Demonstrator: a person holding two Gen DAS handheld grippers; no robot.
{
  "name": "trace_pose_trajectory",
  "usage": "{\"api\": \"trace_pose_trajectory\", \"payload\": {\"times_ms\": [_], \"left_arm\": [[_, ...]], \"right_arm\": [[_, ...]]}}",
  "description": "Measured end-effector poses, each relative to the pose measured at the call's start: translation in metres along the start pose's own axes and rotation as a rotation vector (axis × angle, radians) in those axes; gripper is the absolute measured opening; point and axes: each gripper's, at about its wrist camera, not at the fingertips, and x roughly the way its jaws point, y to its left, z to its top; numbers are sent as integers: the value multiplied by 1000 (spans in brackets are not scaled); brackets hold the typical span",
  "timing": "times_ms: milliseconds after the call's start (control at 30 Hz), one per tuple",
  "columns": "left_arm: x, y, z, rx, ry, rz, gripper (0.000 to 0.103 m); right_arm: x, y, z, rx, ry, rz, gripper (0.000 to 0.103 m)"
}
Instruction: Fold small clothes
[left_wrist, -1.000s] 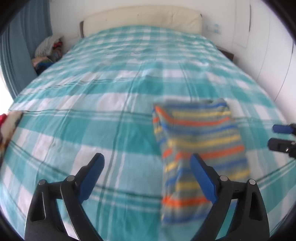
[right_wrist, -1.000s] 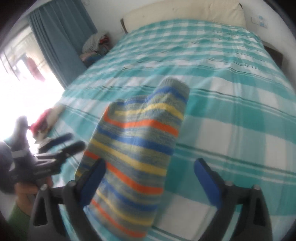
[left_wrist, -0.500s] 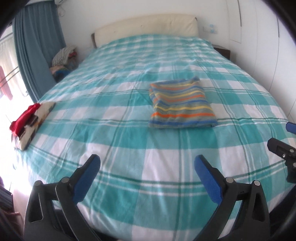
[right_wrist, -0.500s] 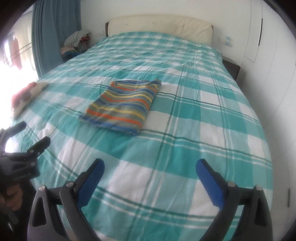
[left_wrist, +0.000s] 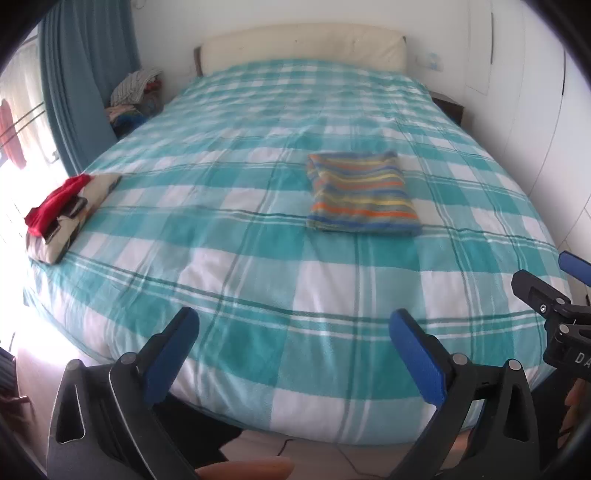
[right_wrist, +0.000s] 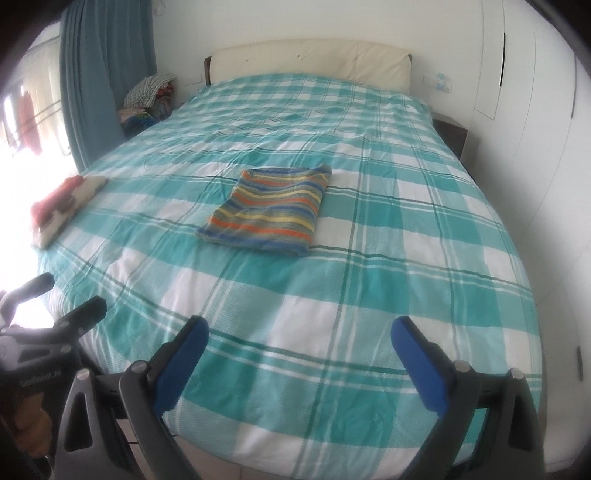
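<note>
The folded striped garment (left_wrist: 362, 195) lies on the bed (left_wrist: 258, 288), well beyond the left gripper (left_wrist: 293, 347) and right gripper (right_wrist: 299, 350), both wide open and empty.

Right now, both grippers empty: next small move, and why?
Probably swing the left gripper toward the red-and-cream pile at the bed's left edge: the striped garment already lies folded flat mid-bed, and the right gripper also hangs open, clear of it.

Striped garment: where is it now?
In both views the striped garment lies folded mid-bed, right of the red pile.
</note>
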Motion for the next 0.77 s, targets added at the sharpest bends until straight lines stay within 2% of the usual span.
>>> {"api": "trace_pose_trajectory", "payload": {"times_ms": [333, 467, 567, 767], "left_arm": [[-5, -1, 16, -3, -31, 13, 103], [-9, -7, 17, 23, -55, 31, 103], [-9, -7, 16, 13, -55, 15, 103], [-10, -7, 18, -4, -67, 33, 103]], "right_arm": [[-20, 28, 15, -45, -68, -74, 98], [-19, 25, 14, -47, -64, -95, 98], [-18, 20, 11, -37, -56, -99, 98], [-16, 14, 10, -32, -51, -106, 98]]}}
